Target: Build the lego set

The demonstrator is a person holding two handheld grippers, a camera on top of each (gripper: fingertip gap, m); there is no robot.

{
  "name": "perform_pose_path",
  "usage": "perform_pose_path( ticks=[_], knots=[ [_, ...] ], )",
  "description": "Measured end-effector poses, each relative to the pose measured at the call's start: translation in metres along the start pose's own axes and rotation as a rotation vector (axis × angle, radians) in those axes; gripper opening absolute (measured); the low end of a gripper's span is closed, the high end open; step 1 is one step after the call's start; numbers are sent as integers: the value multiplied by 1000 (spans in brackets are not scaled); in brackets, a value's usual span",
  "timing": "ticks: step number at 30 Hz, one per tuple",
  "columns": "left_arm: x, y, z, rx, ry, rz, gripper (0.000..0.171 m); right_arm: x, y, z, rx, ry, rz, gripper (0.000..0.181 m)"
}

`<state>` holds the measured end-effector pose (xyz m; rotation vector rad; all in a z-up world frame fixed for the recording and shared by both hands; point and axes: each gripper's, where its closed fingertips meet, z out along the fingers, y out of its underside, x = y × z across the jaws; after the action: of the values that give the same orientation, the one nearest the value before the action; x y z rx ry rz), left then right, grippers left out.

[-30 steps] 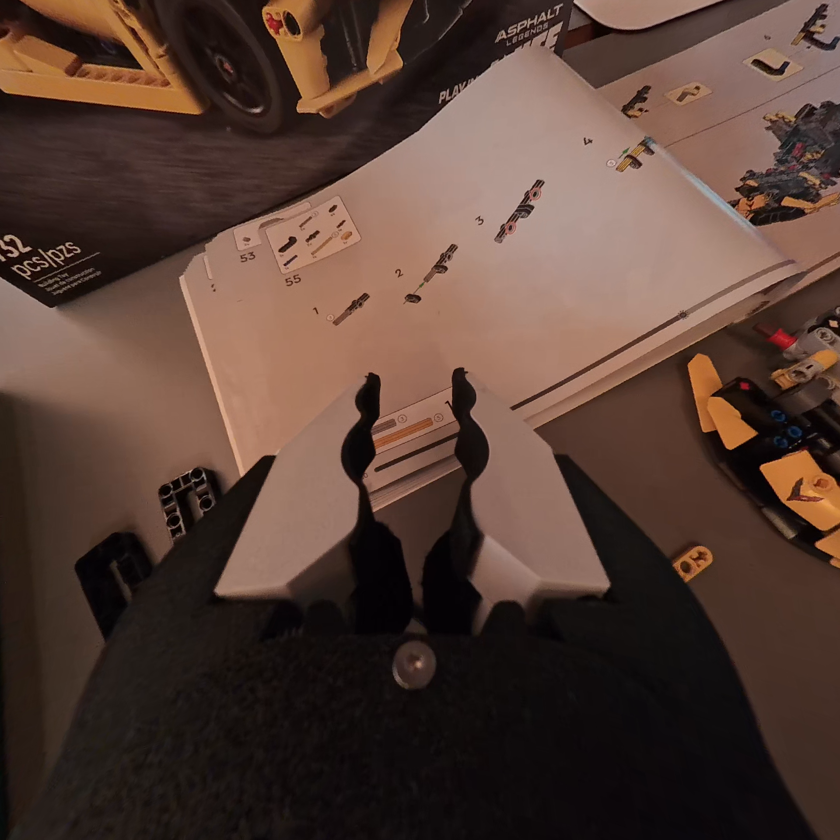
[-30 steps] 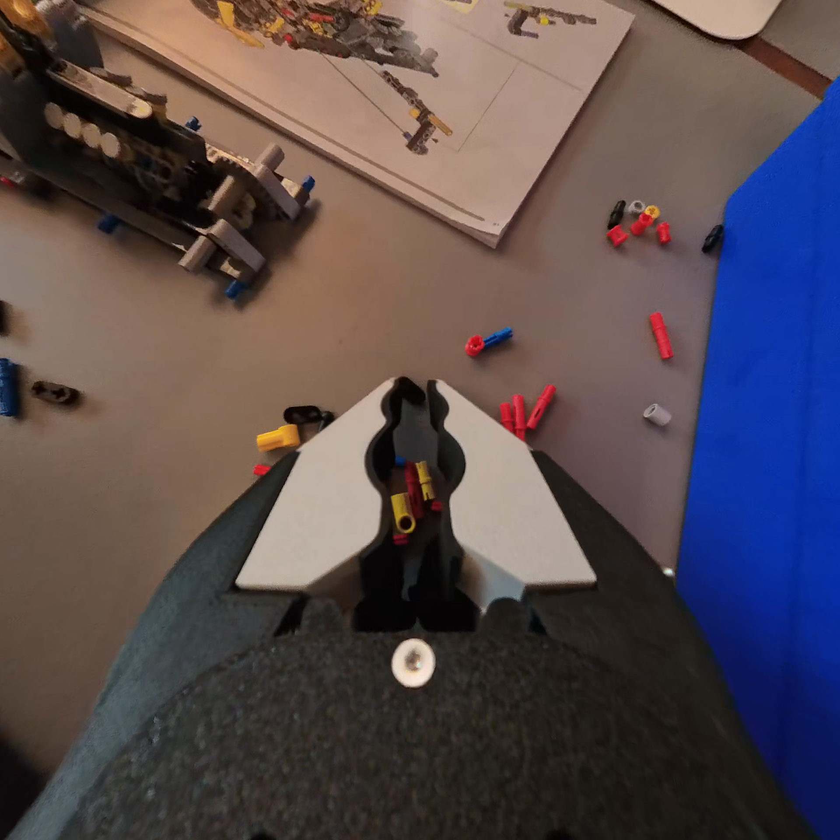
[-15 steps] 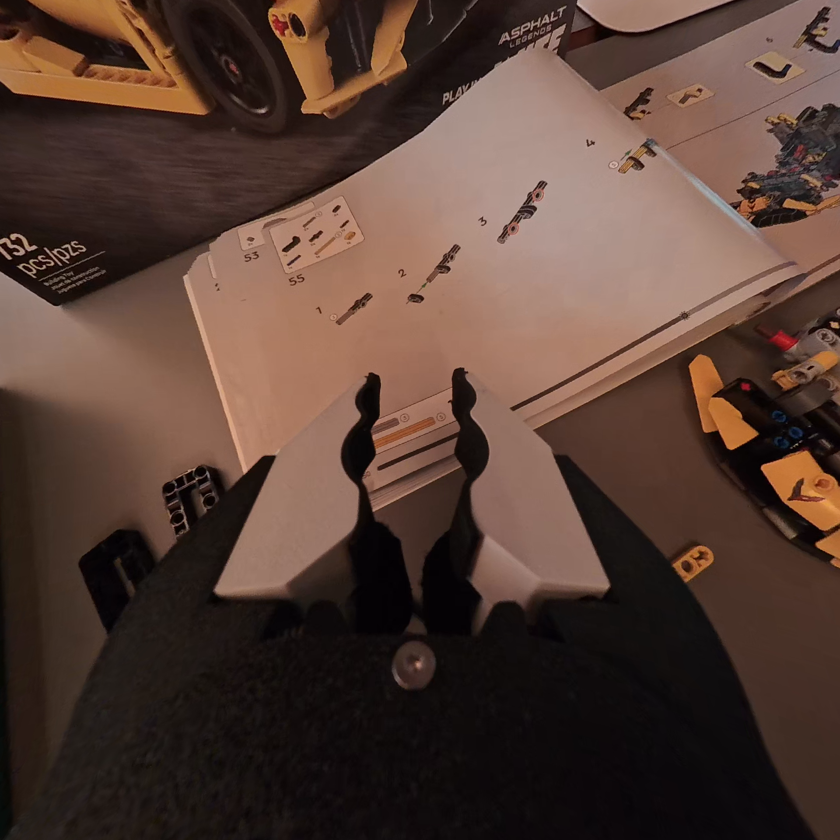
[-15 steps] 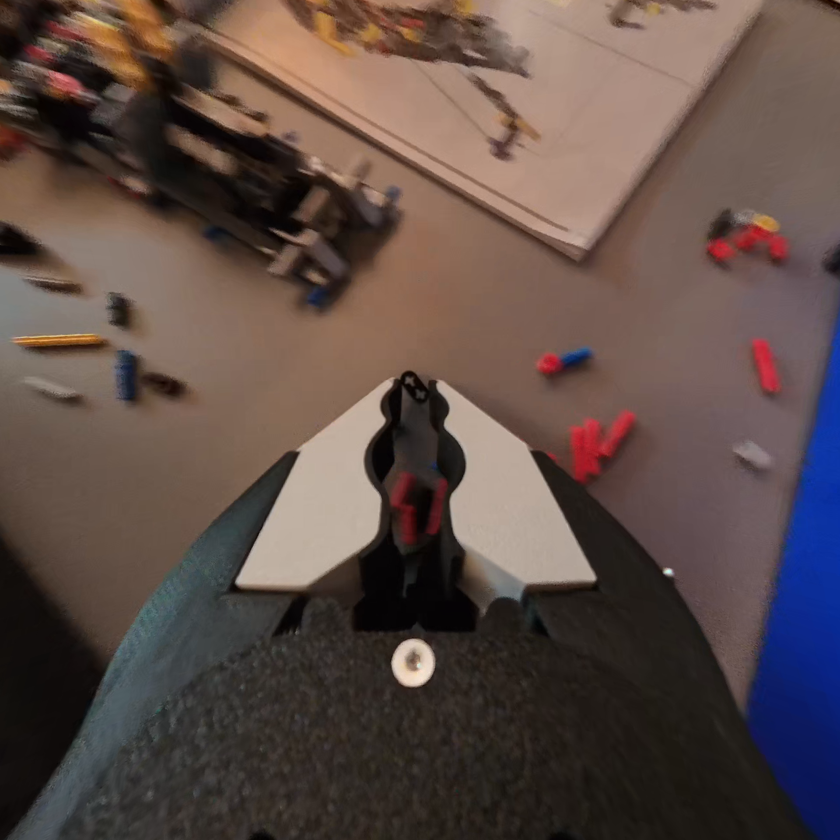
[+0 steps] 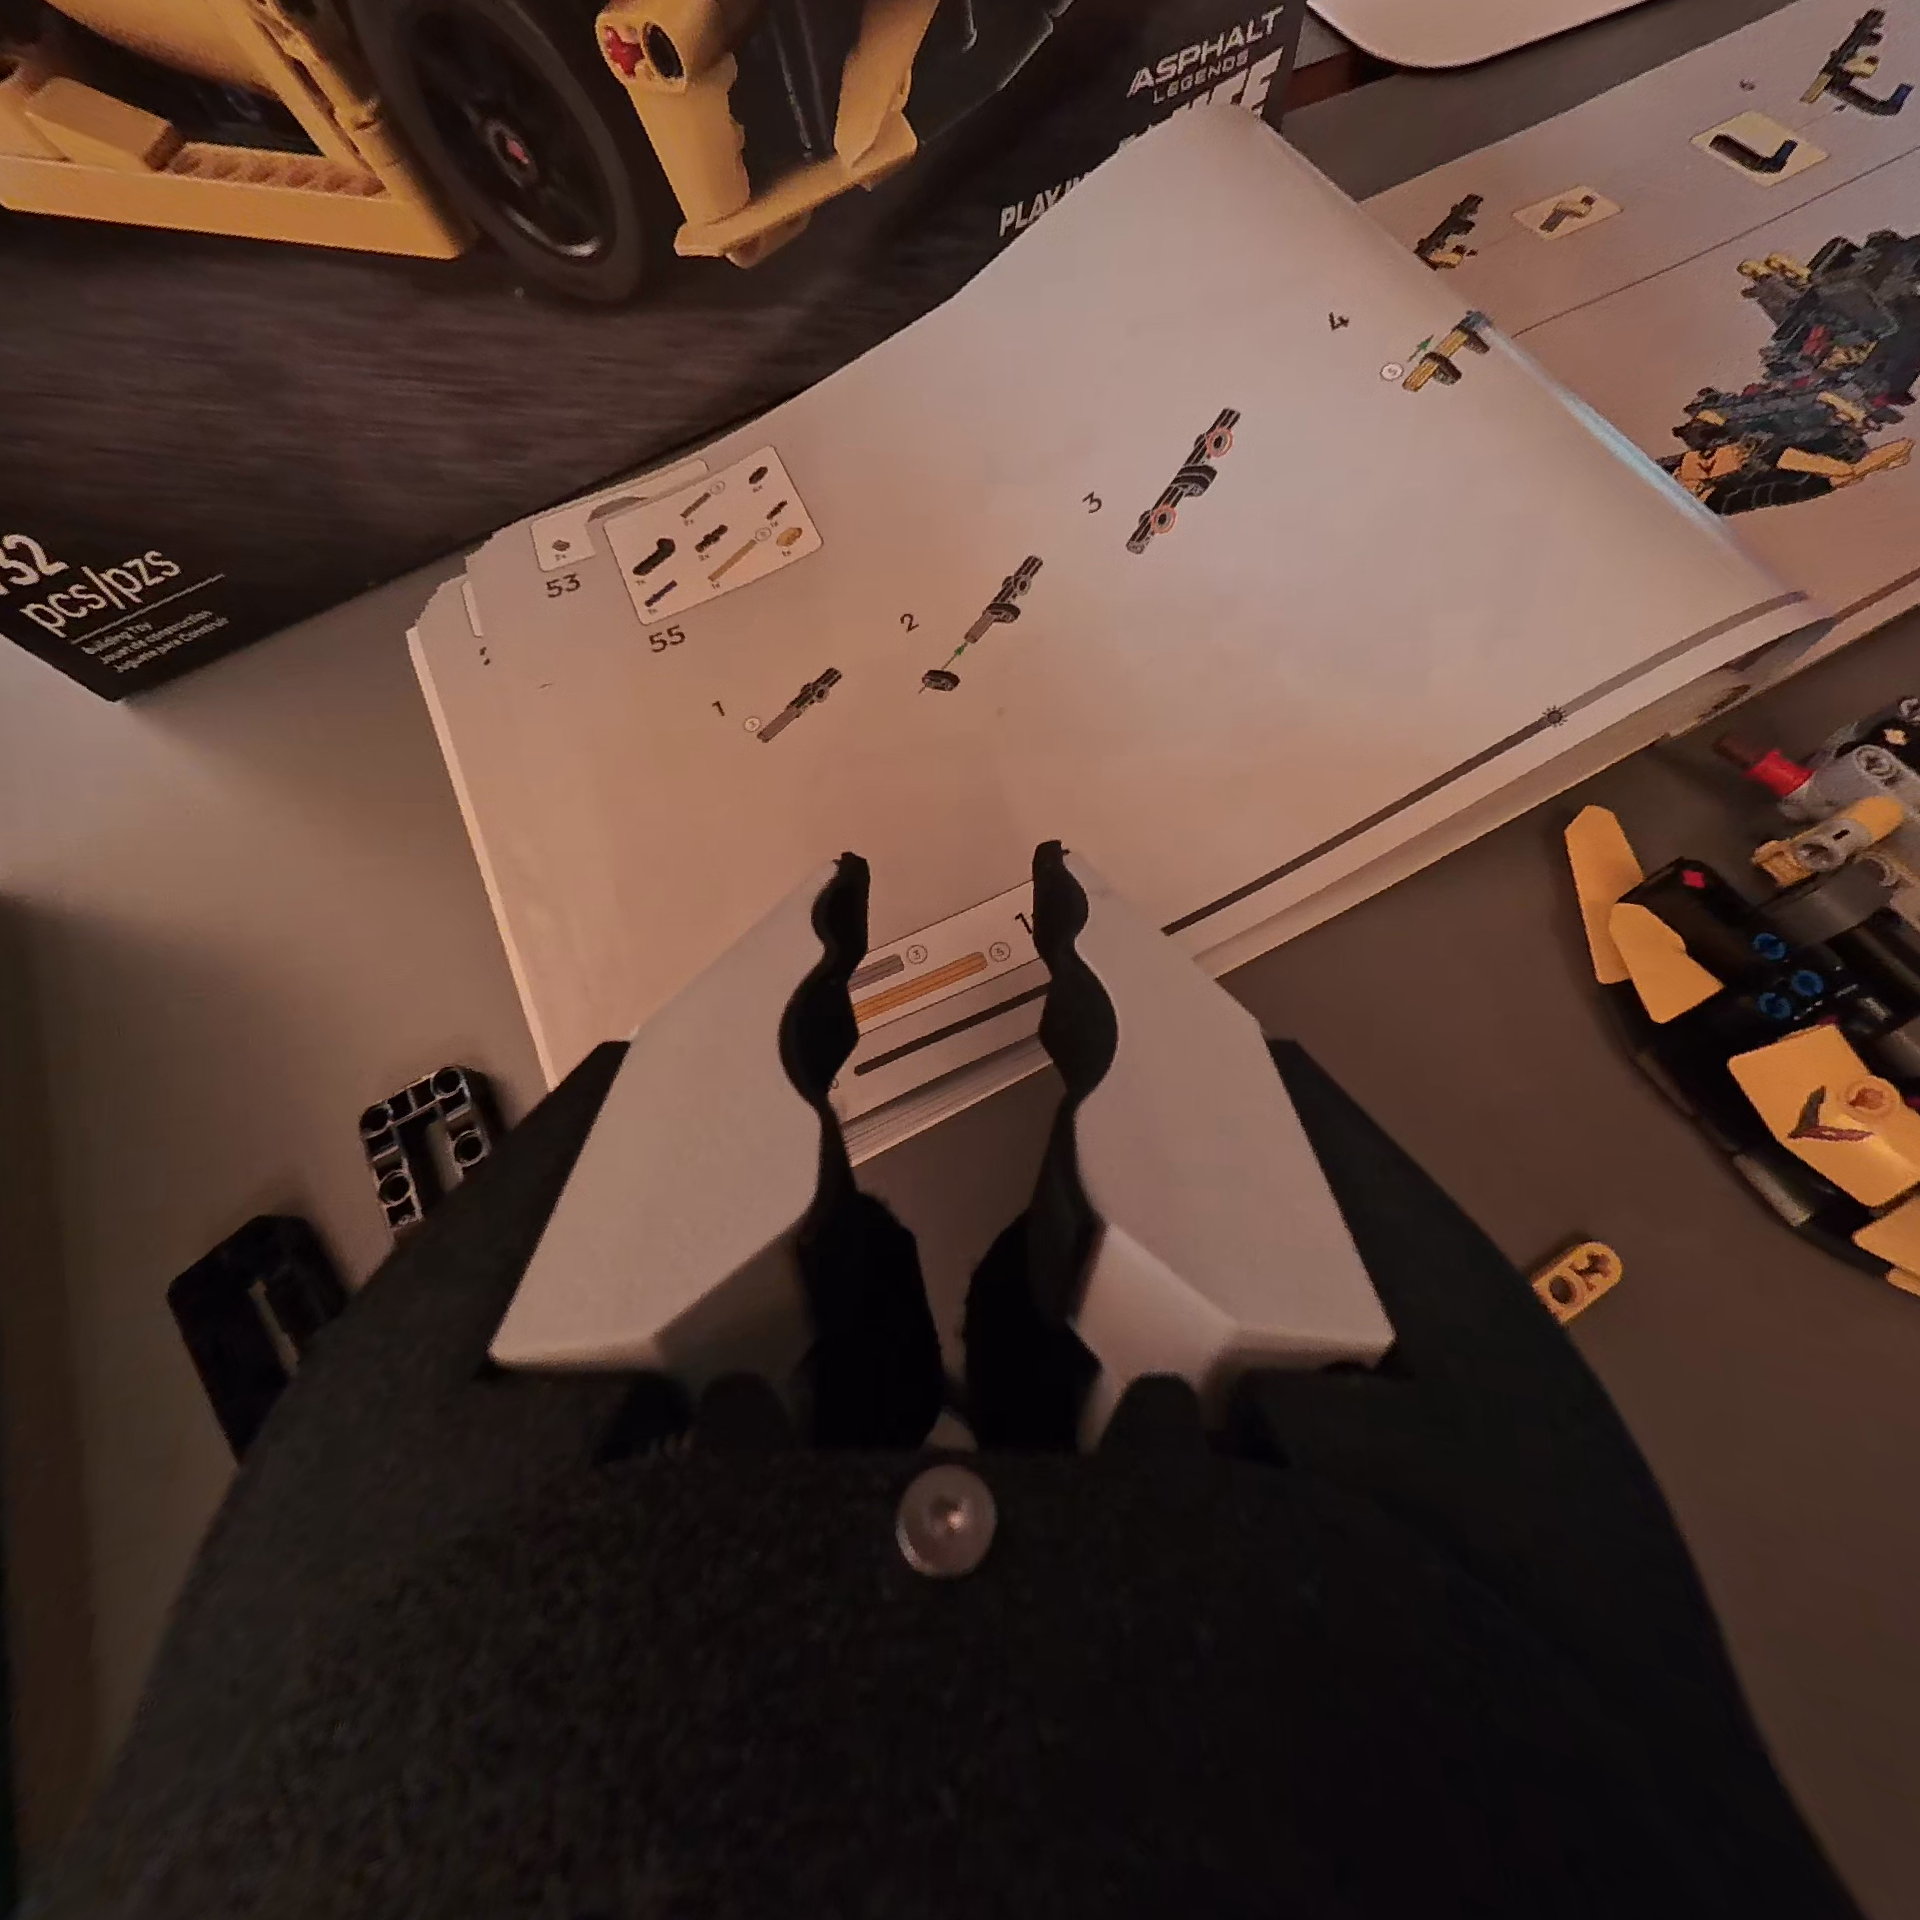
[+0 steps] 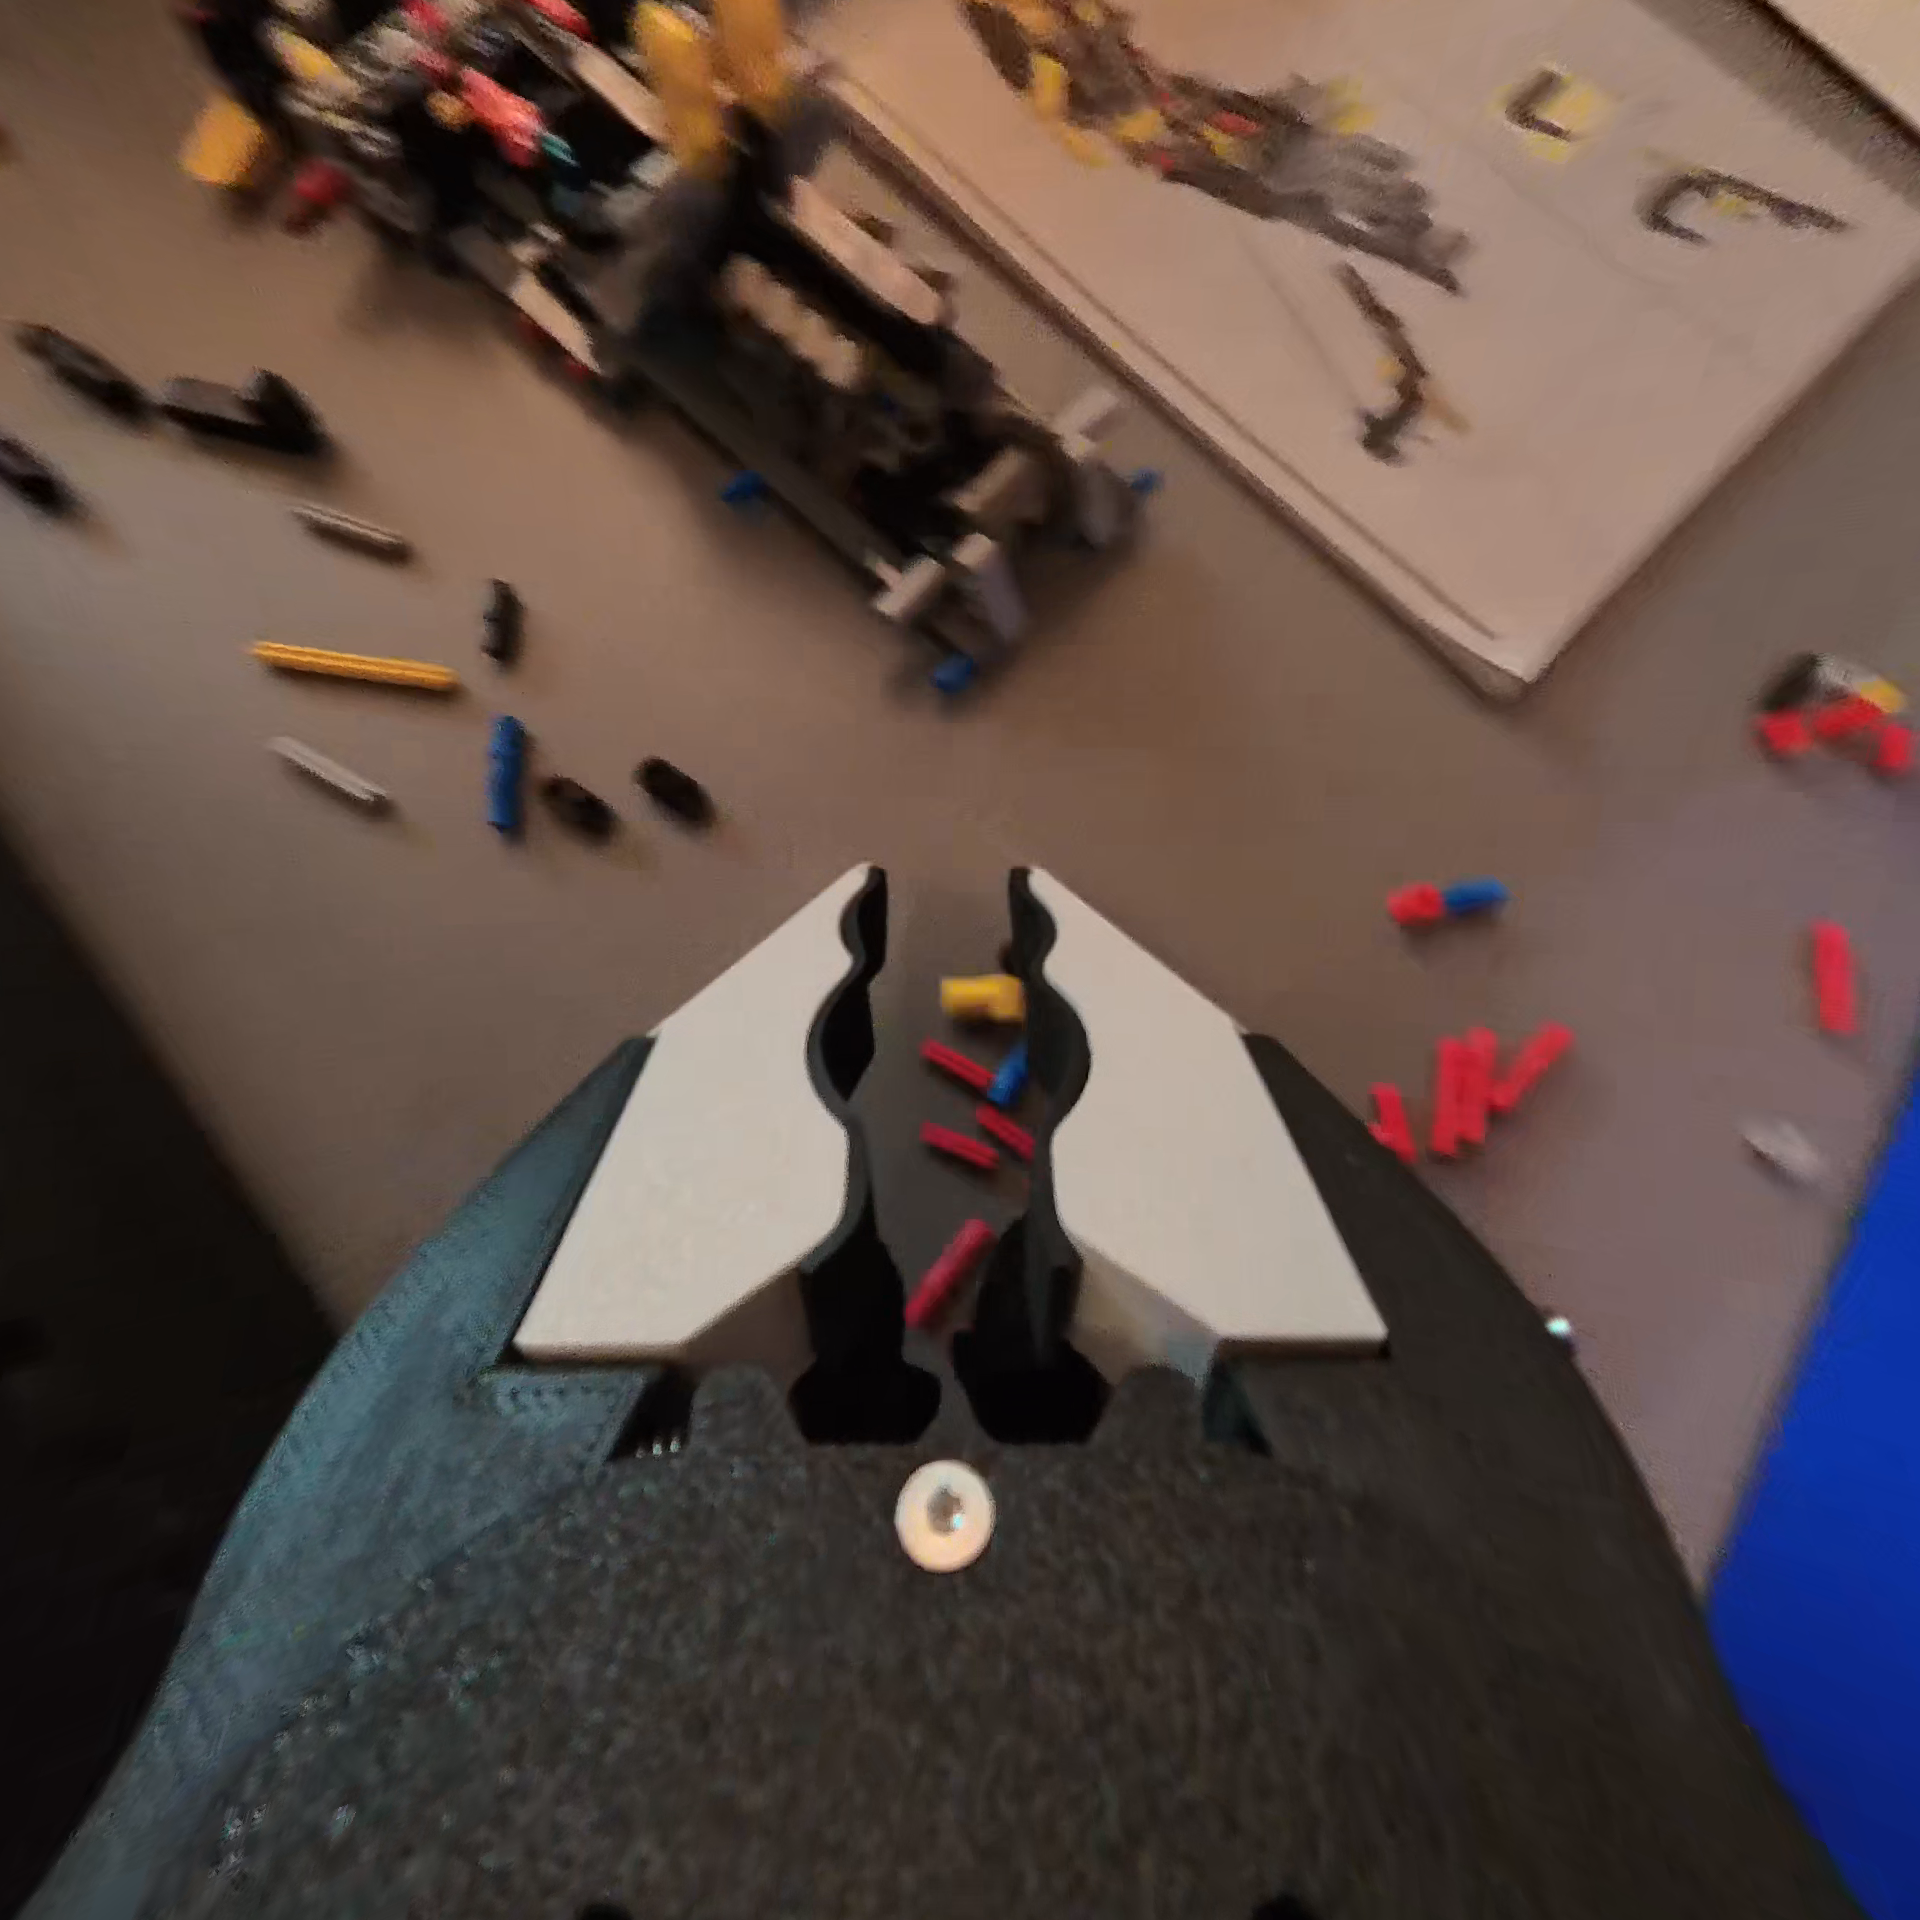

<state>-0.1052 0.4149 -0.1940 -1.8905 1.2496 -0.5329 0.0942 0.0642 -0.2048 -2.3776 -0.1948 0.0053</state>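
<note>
My left gripper (image 5: 951,868) is open and empty, hovering over the near edge of the open instruction booklet (image 5: 1091,644). My right gripper (image 6: 948,883) is open and empty above the grey table, over loose red pins (image 6: 961,1138), a blue pin and a yellow connector (image 6: 977,995). The partly built black, grey and yellow lego car (image 6: 790,312) lies beyond it, blurred by motion. Its yellow-and-black front end also shows at the right edge of the left wrist view (image 5: 1766,1008).
The set's box (image 5: 416,260) stands behind the booklet. Black frame pieces (image 5: 424,1141) lie left of my left gripper, a small yellow piece (image 5: 1577,1276) to its right. A yellow axle (image 6: 353,665), blue pin (image 6: 504,769), black bits and more red pins (image 6: 1475,1086) are scattered. A blue surface (image 6: 1829,1558) lies right. Spacing between my two grippers at the tips: around 40 cm.
My right gripper was shut with a small dark piece at its tips; it has swung back and left and opened. That piece is no longer seen. The left gripper has barely moved.
</note>
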Motion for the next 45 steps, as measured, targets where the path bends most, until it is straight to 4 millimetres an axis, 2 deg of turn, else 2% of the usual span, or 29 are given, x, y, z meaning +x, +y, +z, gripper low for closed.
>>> perform_pose_path(
  ticks=[4, 8, 23, 25, 28, 31, 34, 40, 45],
  knots=[
    [1, 0, 0, -1, -1, 10, 29, 17, 13, 2, -48, 39, 31, 23],
    [0, 1, 0, -5, -10, 16, 29, 15, 18, 7, -74, 28, 25, 15],
    [-1, -1, -2, 2, -11, 13, 29, 15, 20, 5, -91, 30, 26, 14],
    [-1, -1, -2, 4, -12, 12, 29, 7, 7, 5, -49, 21, -5, 15],
    [0, 0, -1, 0, -11, 16, 29, -31, -14, 10, 4, -115, -42, 15],
    [0, 0, -2, 1, -11, 18, 29, -56, -9, 17, -35, -164, -123, 15],
    [0, 0, -1, -1, -7, 15, 29, -60, -2, 21, -74, -153, -143, 15],
    [1, -1, -1, 0, -8, 22, 29, -59, -1, 20, -56, -177, -81, 15],
    [0, 0, -1, -1, -9, 18, 29, -55, 3, 16, -66, -176, -50, 24]
  ],
)
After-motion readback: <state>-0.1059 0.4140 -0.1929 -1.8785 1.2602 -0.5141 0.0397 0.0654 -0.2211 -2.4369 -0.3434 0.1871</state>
